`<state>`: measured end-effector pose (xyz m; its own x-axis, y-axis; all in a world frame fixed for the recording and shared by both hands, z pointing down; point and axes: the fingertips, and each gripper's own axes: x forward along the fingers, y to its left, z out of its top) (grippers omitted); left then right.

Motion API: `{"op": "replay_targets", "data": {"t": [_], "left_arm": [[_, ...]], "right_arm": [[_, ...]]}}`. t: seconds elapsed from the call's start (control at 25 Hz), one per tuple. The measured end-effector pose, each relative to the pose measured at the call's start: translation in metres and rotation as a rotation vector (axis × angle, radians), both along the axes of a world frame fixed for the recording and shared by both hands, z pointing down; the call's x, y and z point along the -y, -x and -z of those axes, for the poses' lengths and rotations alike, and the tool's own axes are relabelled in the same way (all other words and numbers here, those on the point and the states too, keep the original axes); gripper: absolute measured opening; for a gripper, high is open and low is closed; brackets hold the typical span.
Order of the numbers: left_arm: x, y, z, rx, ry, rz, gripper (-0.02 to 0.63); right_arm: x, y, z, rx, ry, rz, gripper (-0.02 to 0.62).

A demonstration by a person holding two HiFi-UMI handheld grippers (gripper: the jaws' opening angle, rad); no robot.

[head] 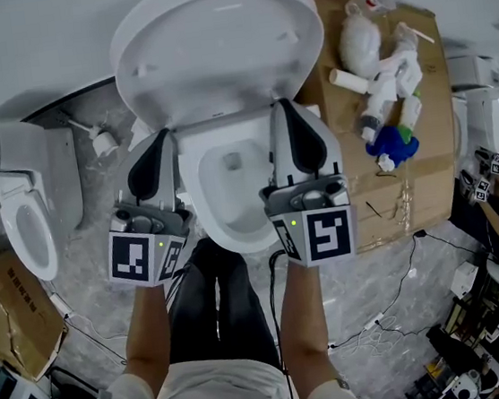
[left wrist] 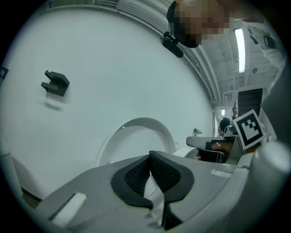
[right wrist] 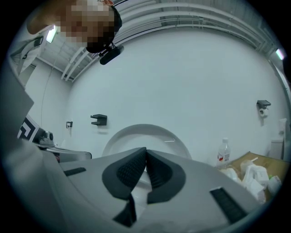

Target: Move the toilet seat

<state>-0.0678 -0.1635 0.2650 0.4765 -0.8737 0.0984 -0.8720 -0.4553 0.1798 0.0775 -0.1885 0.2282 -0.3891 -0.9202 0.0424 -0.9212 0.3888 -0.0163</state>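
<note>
On grey marbled floor (head: pixel 89 286), toilet seat (head: pixel 212 45) raised, cardboard (head: pixel 411 192) alongside, left claw (left wrist: pixel 149 157) and right claw (right wrist: pixel 145 151) clenched empty.

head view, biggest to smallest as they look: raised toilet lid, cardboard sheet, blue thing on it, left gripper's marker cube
1. cardboard sheet and raised toilet lid, about alike, no ranking
2. left gripper's marker cube, though it is nearest the camera
3. blue thing
</note>
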Motion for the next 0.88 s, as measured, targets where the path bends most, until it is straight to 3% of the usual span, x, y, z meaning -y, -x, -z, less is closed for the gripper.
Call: {"op": "replay_targets", "data": {"t": [0.88], "left_arm": [[0.049,0.007,0.0,0.032,-0.033,-0.005,-0.011]], "right_arm": [[0.059,0.012,-0.001,0.002,-0.005,0.04,-0.005]]}}
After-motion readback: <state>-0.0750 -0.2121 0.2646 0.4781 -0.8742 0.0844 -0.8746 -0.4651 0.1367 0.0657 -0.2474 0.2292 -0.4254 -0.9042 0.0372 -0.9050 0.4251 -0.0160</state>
